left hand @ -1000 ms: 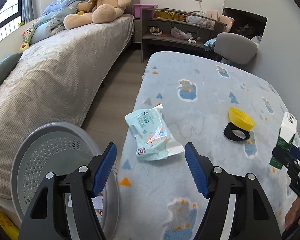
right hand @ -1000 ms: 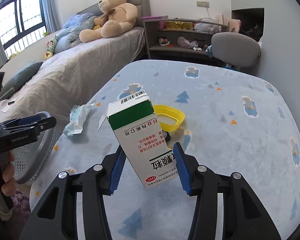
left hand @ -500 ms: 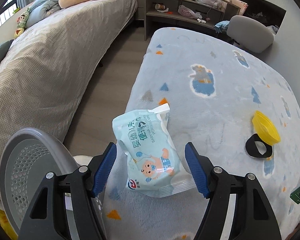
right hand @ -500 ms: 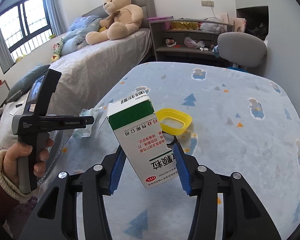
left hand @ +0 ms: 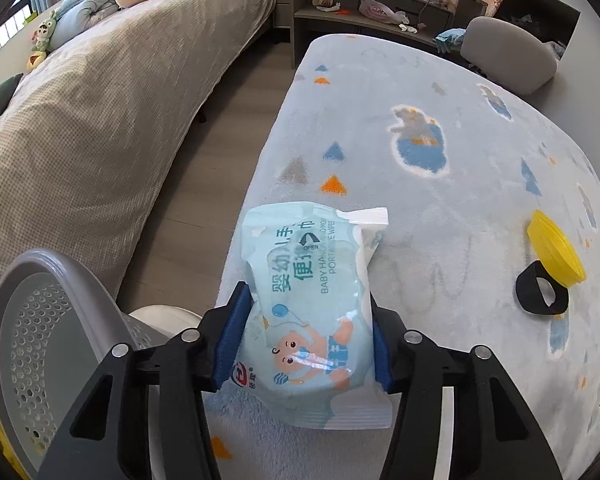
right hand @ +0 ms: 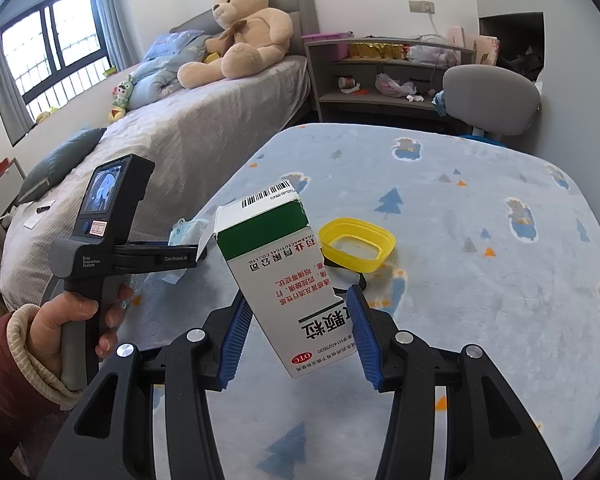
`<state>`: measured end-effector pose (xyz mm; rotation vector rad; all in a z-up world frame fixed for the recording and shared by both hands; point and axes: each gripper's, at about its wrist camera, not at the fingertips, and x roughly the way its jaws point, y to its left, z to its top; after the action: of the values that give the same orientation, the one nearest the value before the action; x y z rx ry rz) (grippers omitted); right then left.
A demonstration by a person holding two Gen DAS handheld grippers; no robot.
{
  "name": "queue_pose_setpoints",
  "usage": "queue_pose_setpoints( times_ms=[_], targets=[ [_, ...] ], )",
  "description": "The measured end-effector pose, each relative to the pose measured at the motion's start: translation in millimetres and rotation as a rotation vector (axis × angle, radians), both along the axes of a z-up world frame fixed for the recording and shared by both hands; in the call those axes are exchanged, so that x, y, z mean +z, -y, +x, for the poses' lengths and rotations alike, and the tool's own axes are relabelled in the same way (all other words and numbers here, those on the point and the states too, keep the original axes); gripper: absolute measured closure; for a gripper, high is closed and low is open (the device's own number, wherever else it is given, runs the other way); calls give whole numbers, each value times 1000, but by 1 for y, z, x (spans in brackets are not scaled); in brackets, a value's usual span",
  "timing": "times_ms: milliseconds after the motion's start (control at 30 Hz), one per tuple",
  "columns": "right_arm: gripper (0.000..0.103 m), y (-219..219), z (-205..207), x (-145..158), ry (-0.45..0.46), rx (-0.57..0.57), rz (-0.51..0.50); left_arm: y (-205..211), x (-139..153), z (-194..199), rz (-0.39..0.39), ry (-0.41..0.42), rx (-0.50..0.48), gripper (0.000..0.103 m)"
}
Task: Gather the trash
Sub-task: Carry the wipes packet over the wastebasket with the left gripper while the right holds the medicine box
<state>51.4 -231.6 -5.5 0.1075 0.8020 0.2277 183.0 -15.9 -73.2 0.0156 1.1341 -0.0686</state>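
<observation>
A pale blue baby wipes pack [left hand: 320,264] lies at the left edge of the blanket-covered table [left hand: 420,220]. My left gripper [left hand: 306,306] straddles it. Its jaws are closing and both blue pads [left hand: 232,336] press the pack's sides. My right gripper [right hand: 296,300] is shut on a white and green medicine box [right hand: 276,256], held tilted above the table. A yellow plastic lid [left hand: 556,248] rests on a black ring [left hand: 540,294] further right. The same lid [right hand: 356,248] lies just behind the box in the right wrist view.
A grey perforated bin [left hand: 28,340] stands on the floor, left of the table and beside the bed [left hand: 100,100]. A grey chair [left hand: 508,64] and a cluttered shelf [right hand: 380,76] are at the table's far end. A person's hand [right hand: 72,320] holds the left tool.
My left gripper came down over the wipes pack, tilted steeper, and its jaws narrowed onto the pack's sides. The right gripper kept still with the box.
</observation>
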Motion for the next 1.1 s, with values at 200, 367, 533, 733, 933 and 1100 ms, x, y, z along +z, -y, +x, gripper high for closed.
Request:
queue_pose_setpoints(
  times_ms=[200,367,533,733,933,1100],
  targets=[
    [56,1,2,-2,-4,-8,-8,3,12,-28,-7,52,-30,52],
    [56,1,3,-7,-9,-25,-32,7,28,-58,24,109,-76,52],
    [56,-3,1,-6,-7,-31,-35,2,45,-91,40,172,-99,52],
    [56,-23,-6,-3,4,-12,-40,-13,63,-125,29,233,-99,52],
    [56,-52,-17,0,9,14,-37,-31,75,-148,37,281,-97,52],
    [56,-77,-23,-1,12,23,-43,-58,80,-157,18,302,-71,52]
  ],
)
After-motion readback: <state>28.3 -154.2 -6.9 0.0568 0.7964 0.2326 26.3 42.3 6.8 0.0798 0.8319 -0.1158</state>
